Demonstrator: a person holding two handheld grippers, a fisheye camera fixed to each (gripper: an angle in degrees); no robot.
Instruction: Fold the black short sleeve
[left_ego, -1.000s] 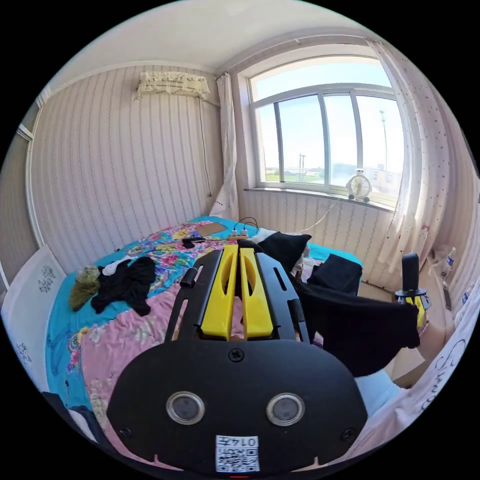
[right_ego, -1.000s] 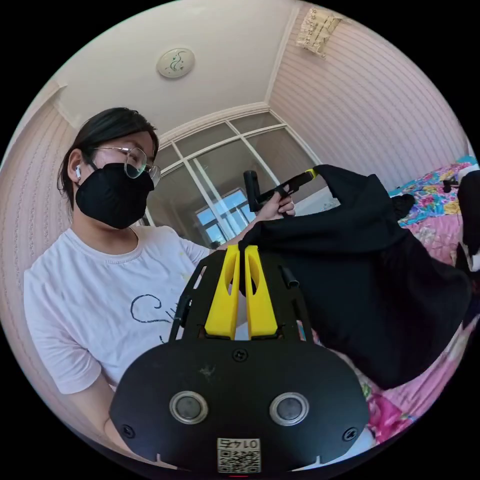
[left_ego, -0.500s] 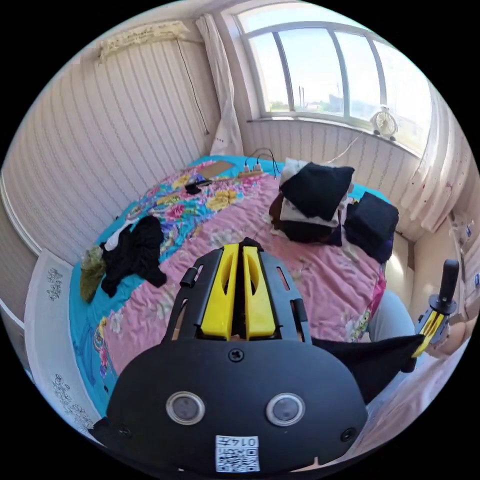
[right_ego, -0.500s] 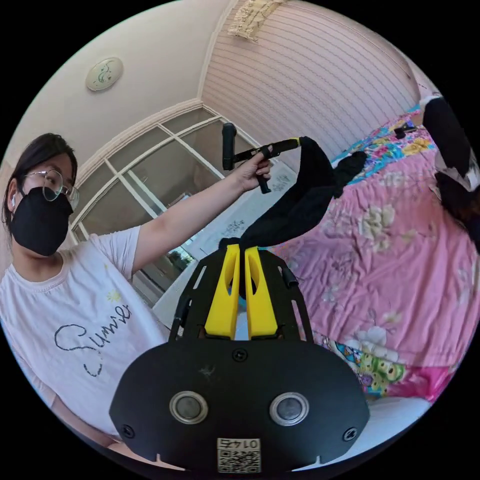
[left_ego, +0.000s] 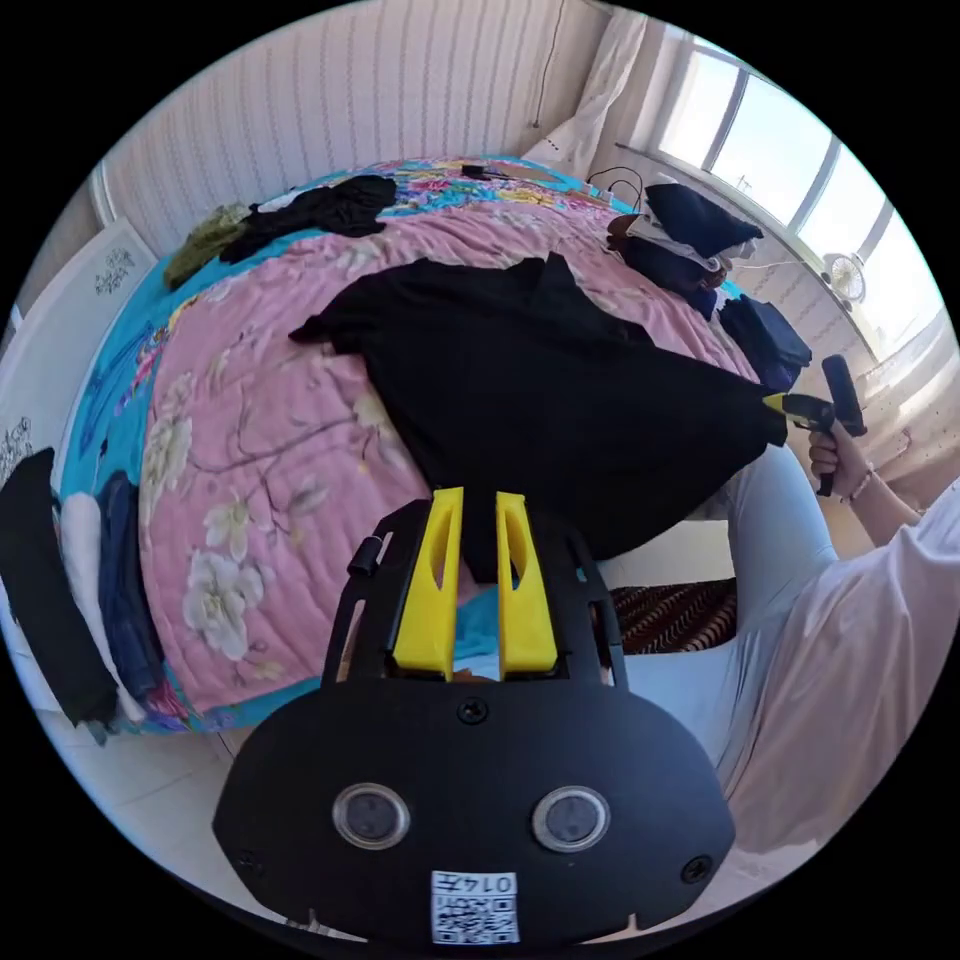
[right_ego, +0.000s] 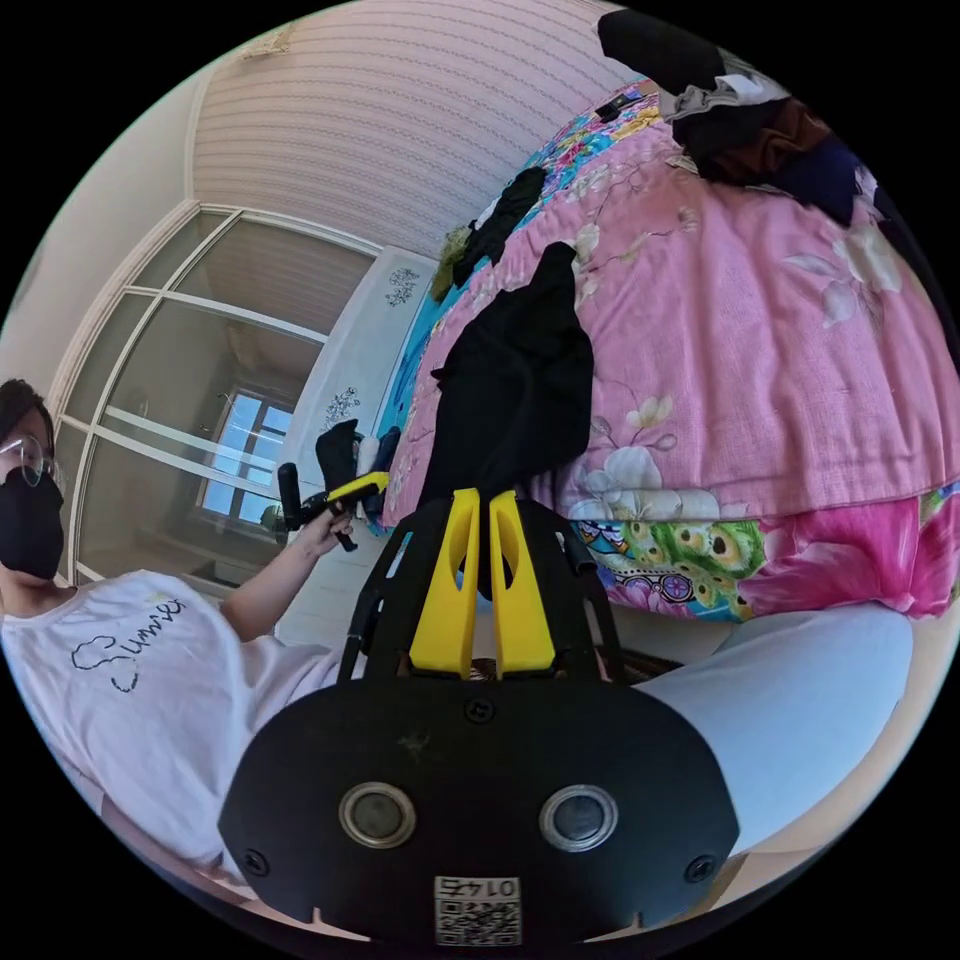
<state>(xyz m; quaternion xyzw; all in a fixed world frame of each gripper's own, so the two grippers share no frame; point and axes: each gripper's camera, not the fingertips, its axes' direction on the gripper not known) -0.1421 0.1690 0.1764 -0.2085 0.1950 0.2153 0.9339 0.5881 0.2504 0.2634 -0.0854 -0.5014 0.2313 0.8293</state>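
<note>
1. The black short-sleeve shirt (left_ego: 540, 390) lies spread over the pink floral quilt (left_ego: 250, 420) of the bed, collar end far, hem overhanging the near edge.
2. The right claw (left_ego: 775, 405) pinches one hem corner, jaws closed on the cloth. The left claw (left_ego: 472, 560) has its jaws a little apart with black hem between them; whether both press it, I cannot tell.
3. Risk: if the left grip is loose, that corner may slip and leave the hem crooked; uneven tension could bunch the sleeves.
4. Writing: the person's white T-shirt (right_ego: 130, 650) carries cursive lettering, not clear enough to read reliably.
</note>
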